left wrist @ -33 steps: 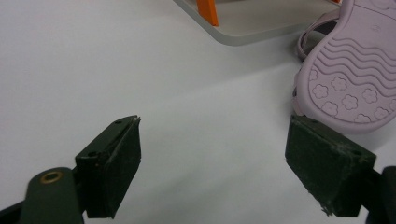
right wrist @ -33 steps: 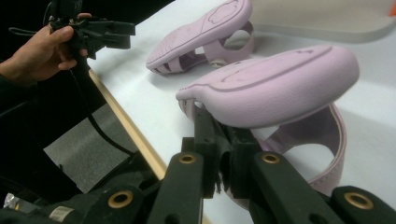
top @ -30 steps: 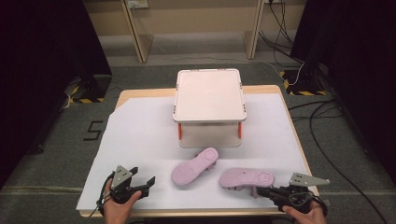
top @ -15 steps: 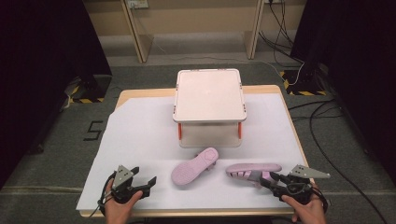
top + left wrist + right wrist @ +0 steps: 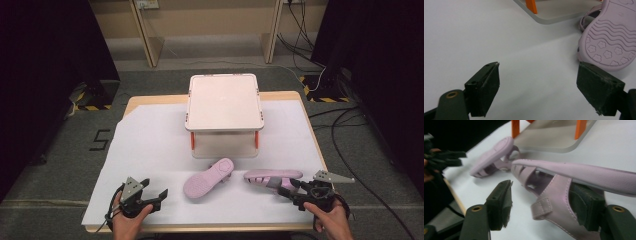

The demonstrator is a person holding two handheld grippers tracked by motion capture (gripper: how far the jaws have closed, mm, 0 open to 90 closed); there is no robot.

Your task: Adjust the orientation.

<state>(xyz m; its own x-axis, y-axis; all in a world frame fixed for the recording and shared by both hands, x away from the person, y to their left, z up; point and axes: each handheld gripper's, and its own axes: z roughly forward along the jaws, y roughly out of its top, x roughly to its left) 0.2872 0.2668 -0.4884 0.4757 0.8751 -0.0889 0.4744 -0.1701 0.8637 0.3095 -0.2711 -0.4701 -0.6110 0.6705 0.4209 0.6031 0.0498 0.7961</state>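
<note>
Two pink sandals lie on white paper in front of me. One sandal (image 5: 207, 178) rests sole up at the middle, its flower-patterned sole (image 5: 609, 42) just right of my left gripper (image 5: 537, 80). That left gripper (image 5: 161, 196) is open and empty at the front left. The other sandal (image 5: 272, 177) is tipped on its side at the front right. My right gripper (image 5: 286, 189) is open, with the jaws either side of that sandal's heel strap (image 5: 554, 202). The strap lies against the right-hand jaw, and a gap remains at the left-hand one.
A white two-level stand (image 5: 224, 100) with orange legs (image 5: 193, 141) sits at the middle of the table, just behind the sandals. The white paper sheet (image 5: 150, 145) covers most of the wooden tabletop. The table's front edge runs just below both hands.
The right sandal has tipped from lying flat onto its side, and my right gripper has moved in around its strap. The left gripper and the other sandal have stayed put.
</note>
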